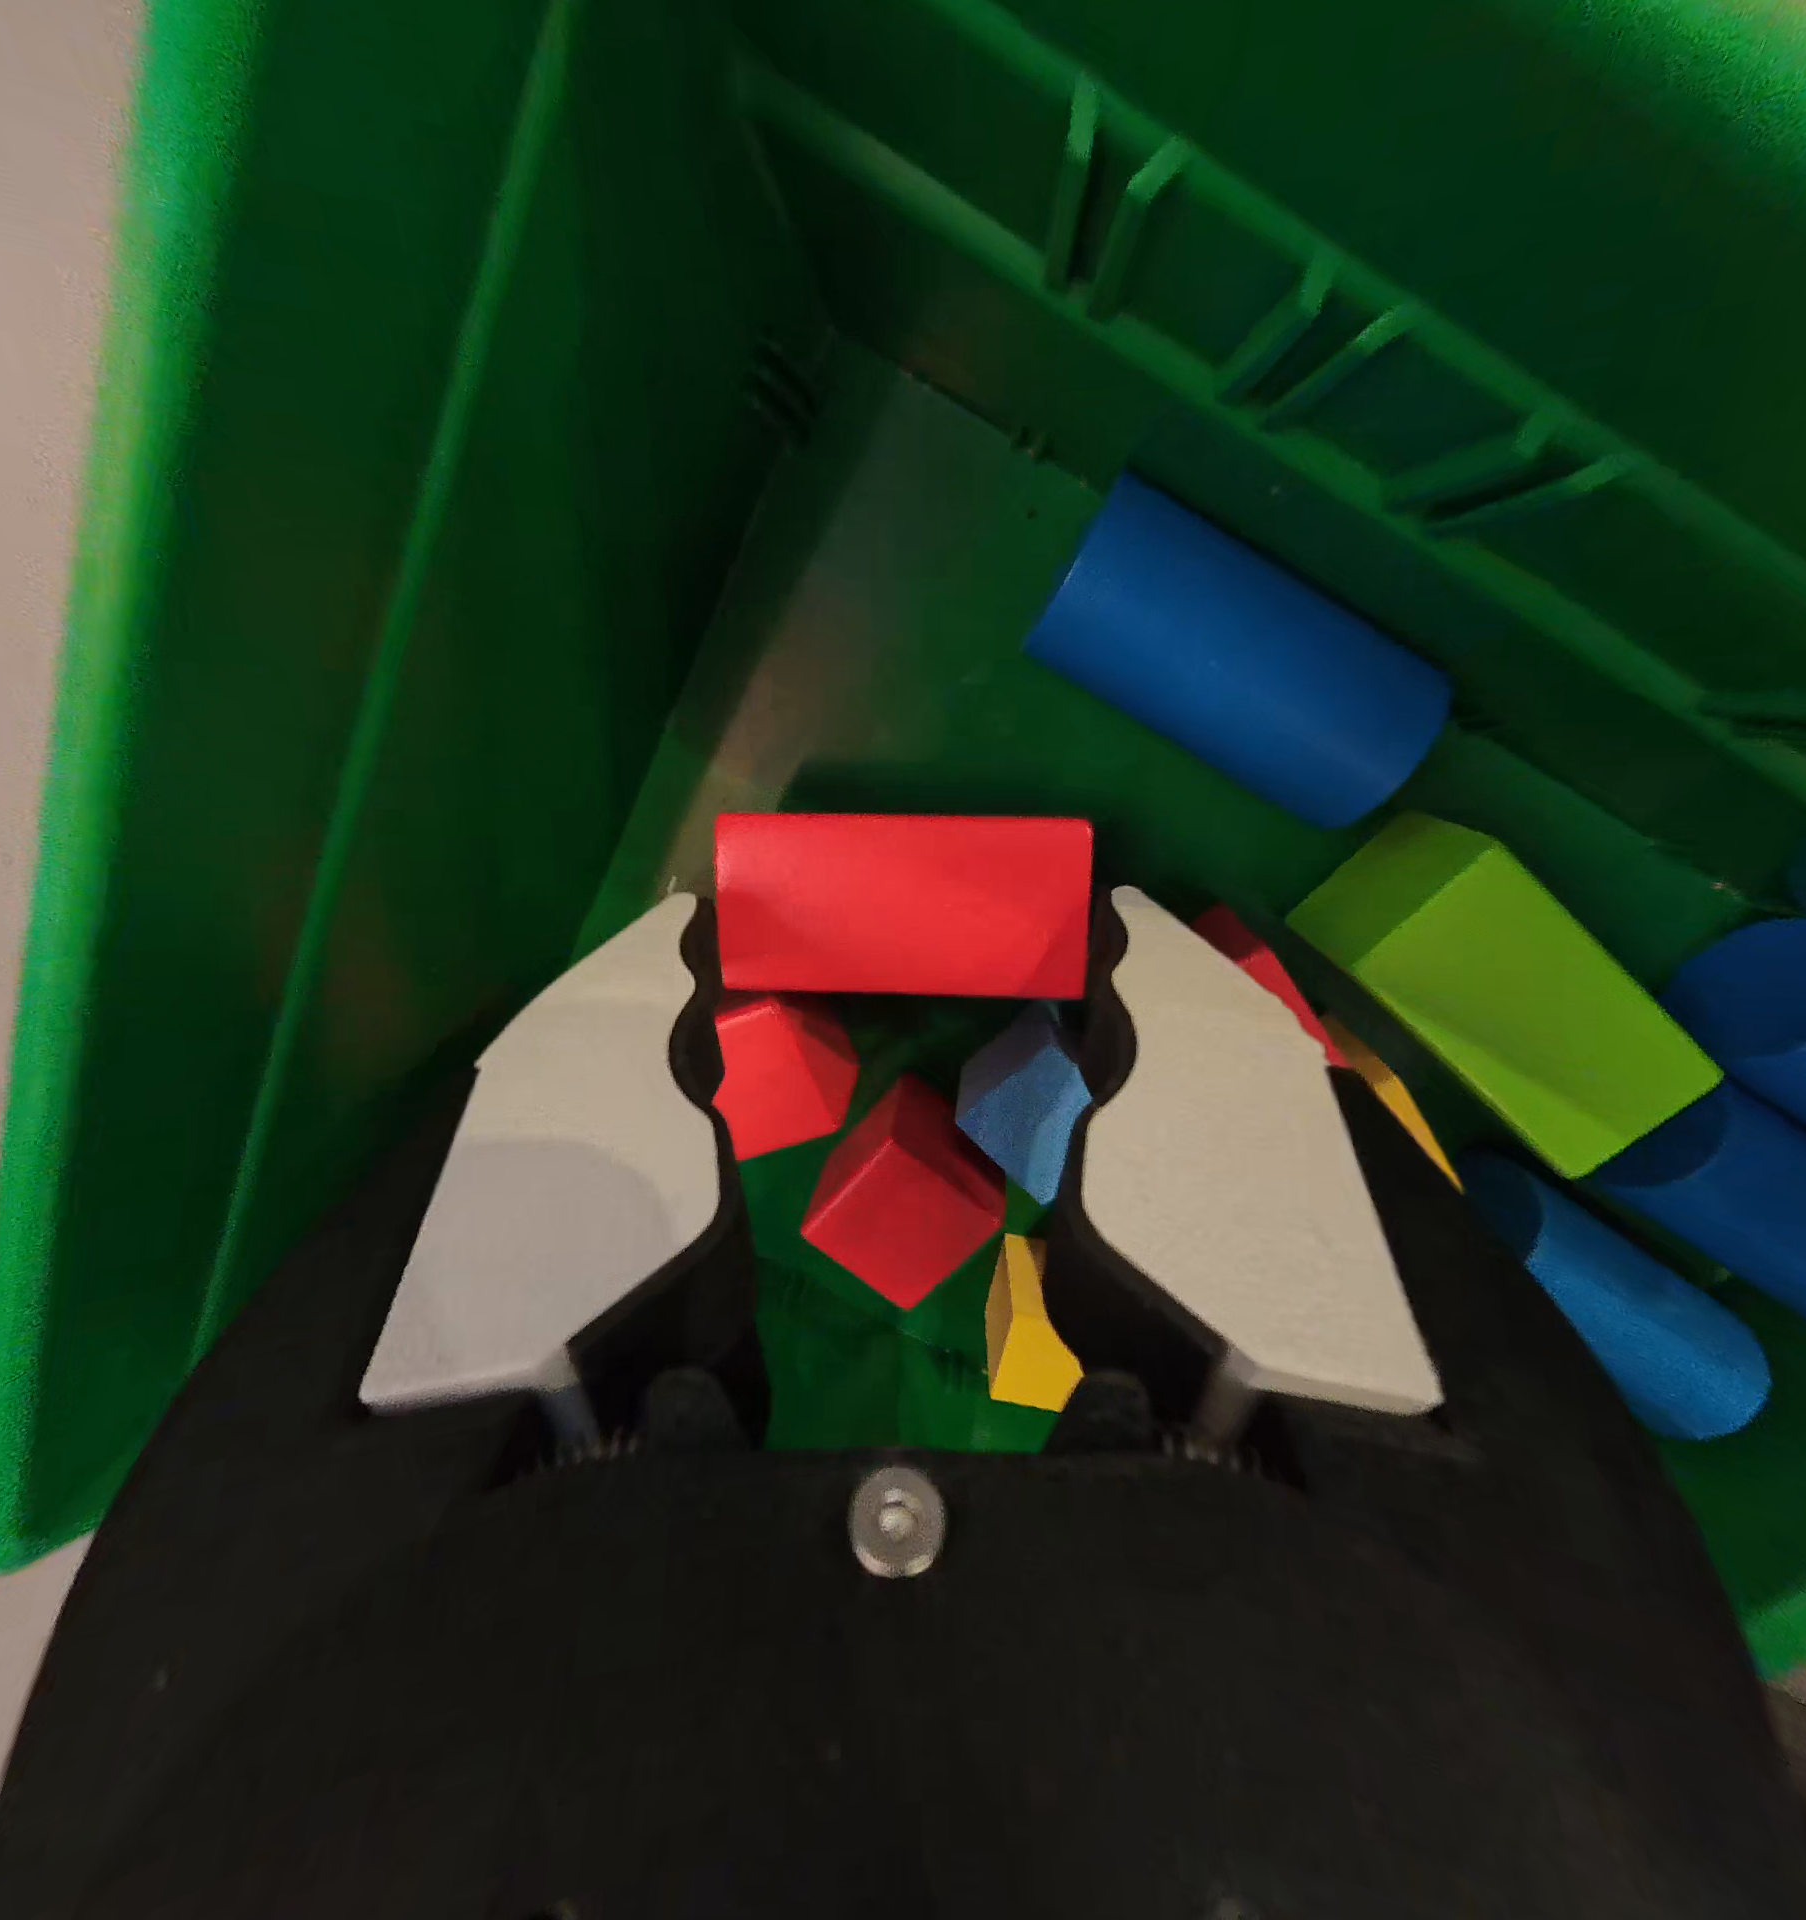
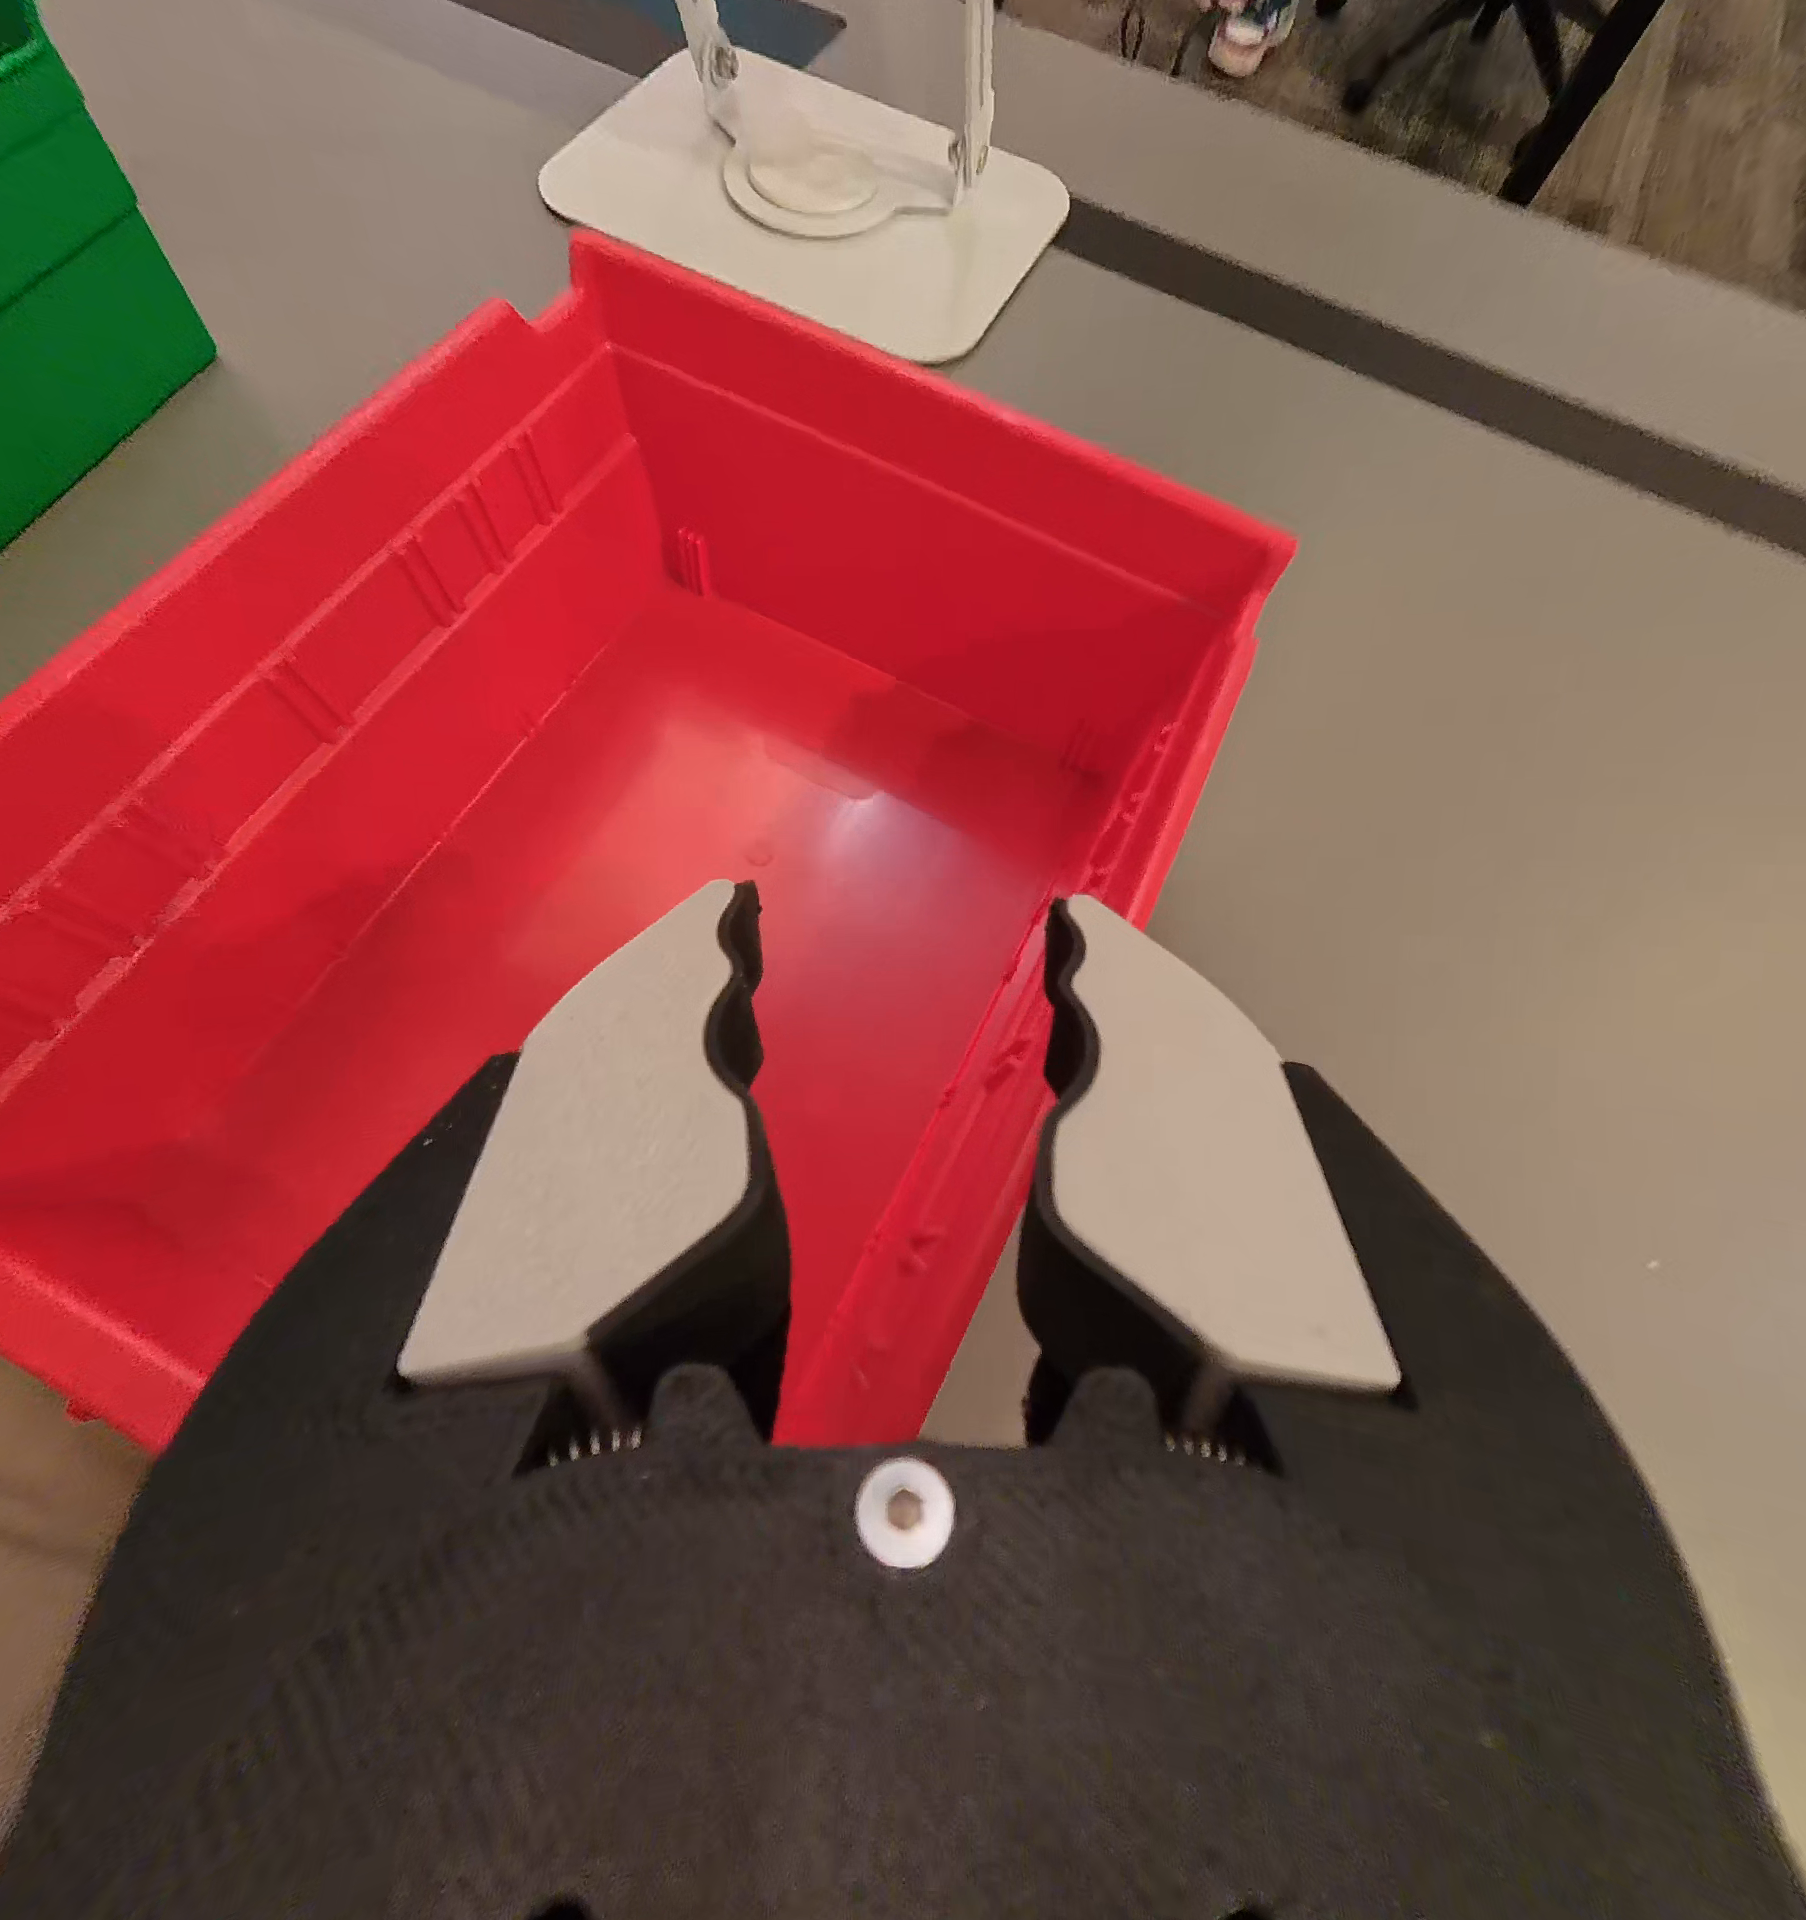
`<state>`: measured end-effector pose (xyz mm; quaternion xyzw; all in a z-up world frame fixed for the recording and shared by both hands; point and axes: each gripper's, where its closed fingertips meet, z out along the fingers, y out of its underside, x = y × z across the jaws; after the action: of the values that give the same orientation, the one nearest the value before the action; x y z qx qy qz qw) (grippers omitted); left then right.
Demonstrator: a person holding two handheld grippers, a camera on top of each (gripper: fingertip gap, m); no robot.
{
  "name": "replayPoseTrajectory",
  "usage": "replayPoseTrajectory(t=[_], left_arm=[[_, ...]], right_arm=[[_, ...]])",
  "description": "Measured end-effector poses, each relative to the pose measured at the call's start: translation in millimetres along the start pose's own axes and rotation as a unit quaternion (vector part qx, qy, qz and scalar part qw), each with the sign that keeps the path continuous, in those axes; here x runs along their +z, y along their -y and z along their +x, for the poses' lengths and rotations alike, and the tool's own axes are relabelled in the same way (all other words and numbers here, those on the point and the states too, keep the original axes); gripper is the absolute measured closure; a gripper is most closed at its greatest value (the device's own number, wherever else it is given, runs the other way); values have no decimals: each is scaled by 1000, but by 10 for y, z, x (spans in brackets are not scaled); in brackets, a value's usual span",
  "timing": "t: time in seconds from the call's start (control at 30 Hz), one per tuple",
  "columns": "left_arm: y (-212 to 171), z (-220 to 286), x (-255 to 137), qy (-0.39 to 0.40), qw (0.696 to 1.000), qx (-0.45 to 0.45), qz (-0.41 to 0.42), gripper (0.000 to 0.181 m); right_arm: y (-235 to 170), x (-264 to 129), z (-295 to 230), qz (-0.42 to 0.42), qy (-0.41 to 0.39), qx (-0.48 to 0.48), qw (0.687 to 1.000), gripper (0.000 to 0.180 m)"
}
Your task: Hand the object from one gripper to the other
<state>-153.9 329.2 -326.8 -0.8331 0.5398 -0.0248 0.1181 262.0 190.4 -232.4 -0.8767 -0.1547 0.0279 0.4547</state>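
In the left wrist view my left gripper (image 1: 901,914) is shut on a red rectangular block (image 1: 901,904), held crosswise between its fingertips inside a green bin (image 1: 379,727). Below it lie two red cubes (image 1: 904,1190), a blue cube (image 1: 1024,1101) and a yellow piece (image 1: 1024,1330). In the right wrist view my right gripper (image 2: 904,904) is open and empty, hovering over a red bin (image 2: 878,488) whose floor is bare. Neither gripper shows in the other's view.
The green bin also holds blue cylinders (image 1: 1237,649), a lime green block (image 1: 1501,987) and more blue pieces at right. In the right wrist view the green bin (image 2: 47,312) stands left of the red bin on a grey table (image 2: 1501,831), with a white stand base (image 2: 805,208) behind. Spacing between my two grippers at the tips: around 45 centimeters. The blue cube (image 1: 1024,1101) lies around 4 centimeters away from my left fingertips.
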Motion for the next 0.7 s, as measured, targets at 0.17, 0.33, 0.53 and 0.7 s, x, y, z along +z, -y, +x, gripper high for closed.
replayPoseTrajectory(t=[0.17,0.33,0.53,0.7], left_arm=[[212,60,-399,3,994,-13,109,113],[524,406,-970,-25,967,28,253,113],[871,1048,-1731,-85,907,76,406,113],[994,1561,-2096,-116,871,123,461,113]], right_arm=[[358,-153,-284,41,34,-76,996,117],[823,-255,-1042,91,178,-110,974,106],[1319,-356,-1861,146,347,-116,919,92],[1435,-381,-2348,160,407,-156,886,86]])
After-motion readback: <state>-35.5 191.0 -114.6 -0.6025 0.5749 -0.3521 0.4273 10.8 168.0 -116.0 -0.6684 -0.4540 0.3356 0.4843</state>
